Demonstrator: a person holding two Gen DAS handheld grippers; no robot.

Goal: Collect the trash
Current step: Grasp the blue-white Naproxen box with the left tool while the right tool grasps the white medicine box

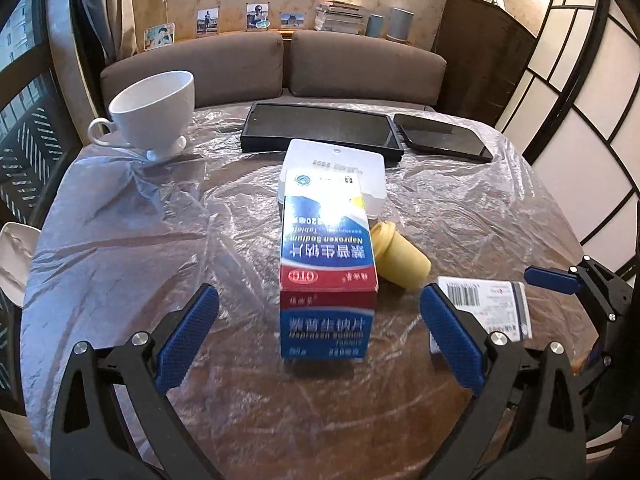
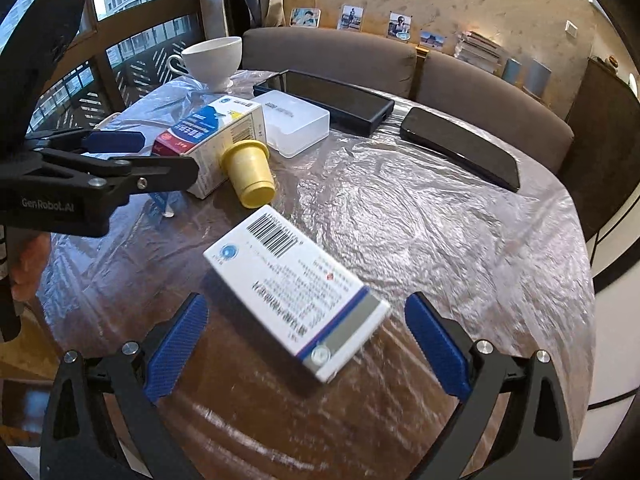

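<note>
The left gripper (image 1: 318,334), spread wide, straddles the Naproxen Sodium tablet box (image 1: 326,264) lying lengthwise ahead, while the equally spread right gripper (image 2: 306,344) brackets the white medicine box (image 2: 298,290) lying diagonally.

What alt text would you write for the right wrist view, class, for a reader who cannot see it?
Open right tongs straddle a white medicine box lying flat on a plastic-covered table. Behind it lie a yellow cap and a blue-and-red medicine box, where the left tongs reach in.
</note>
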